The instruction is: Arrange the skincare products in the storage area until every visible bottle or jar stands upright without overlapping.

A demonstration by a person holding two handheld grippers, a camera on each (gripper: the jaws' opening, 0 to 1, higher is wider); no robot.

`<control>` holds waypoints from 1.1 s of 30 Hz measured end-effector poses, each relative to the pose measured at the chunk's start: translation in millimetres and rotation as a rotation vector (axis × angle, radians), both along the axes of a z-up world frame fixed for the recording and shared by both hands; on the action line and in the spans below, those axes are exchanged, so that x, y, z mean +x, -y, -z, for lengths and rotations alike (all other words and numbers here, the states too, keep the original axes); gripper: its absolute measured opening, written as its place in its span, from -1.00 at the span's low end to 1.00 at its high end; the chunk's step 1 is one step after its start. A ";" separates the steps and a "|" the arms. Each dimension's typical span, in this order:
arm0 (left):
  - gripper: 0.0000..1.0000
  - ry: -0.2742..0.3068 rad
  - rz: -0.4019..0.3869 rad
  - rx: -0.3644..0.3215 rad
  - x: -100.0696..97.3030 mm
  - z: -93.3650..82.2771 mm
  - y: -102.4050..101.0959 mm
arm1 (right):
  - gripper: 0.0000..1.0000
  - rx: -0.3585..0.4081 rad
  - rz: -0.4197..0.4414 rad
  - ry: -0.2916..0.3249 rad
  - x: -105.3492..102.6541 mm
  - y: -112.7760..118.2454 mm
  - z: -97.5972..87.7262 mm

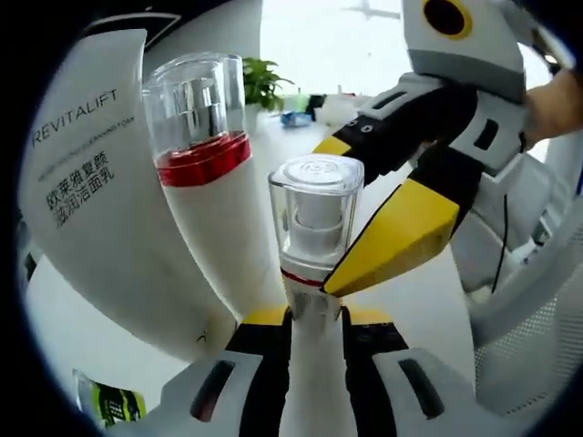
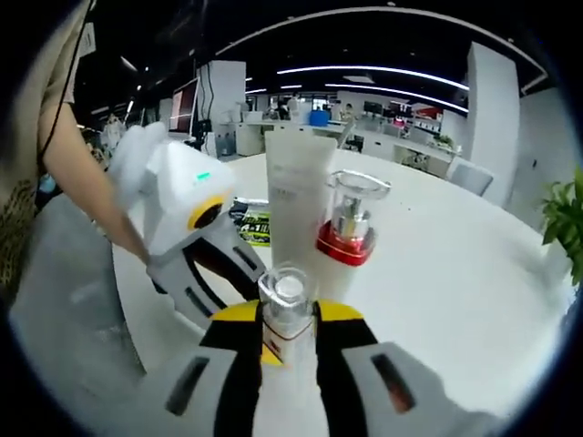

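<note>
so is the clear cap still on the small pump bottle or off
On. In the left gripper view the clear cap sits over the pump head of the small pump bottle, which stands between the left gripper jaws.

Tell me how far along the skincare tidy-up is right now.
Done: the white tube and the red-banded bottle stand upright on the table, close together. In hand: both tongs, left and right, grip the small clear-capped pump bottle. Left: set it down upright, apart from the others.

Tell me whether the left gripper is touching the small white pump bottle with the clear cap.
Touching. In the left gripper view, the left gripper is shut on the small white pump bottle, its jaws pressed against both sides of the body below the cap.
</note>
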State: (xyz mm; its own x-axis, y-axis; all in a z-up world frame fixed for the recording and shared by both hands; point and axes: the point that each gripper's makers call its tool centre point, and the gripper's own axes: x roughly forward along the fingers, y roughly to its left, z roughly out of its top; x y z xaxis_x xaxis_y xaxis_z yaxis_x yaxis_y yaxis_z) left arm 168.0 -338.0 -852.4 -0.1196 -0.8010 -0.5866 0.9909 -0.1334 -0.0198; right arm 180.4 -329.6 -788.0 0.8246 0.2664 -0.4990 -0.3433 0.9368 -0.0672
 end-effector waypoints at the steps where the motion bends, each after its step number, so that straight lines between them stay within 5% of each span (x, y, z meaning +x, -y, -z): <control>1: -0.64 -0.001 -0.001 0.000 0.3 0.2 0.1 | -0.57 0.000 -0.001 0.001 0.1 0.0 0.0; 33: -0.47 0.010 0.002 0.031 2.8 -1.8 -9.2 | -0.55 0.024 0.025 0.018 4.9 4.2 0.2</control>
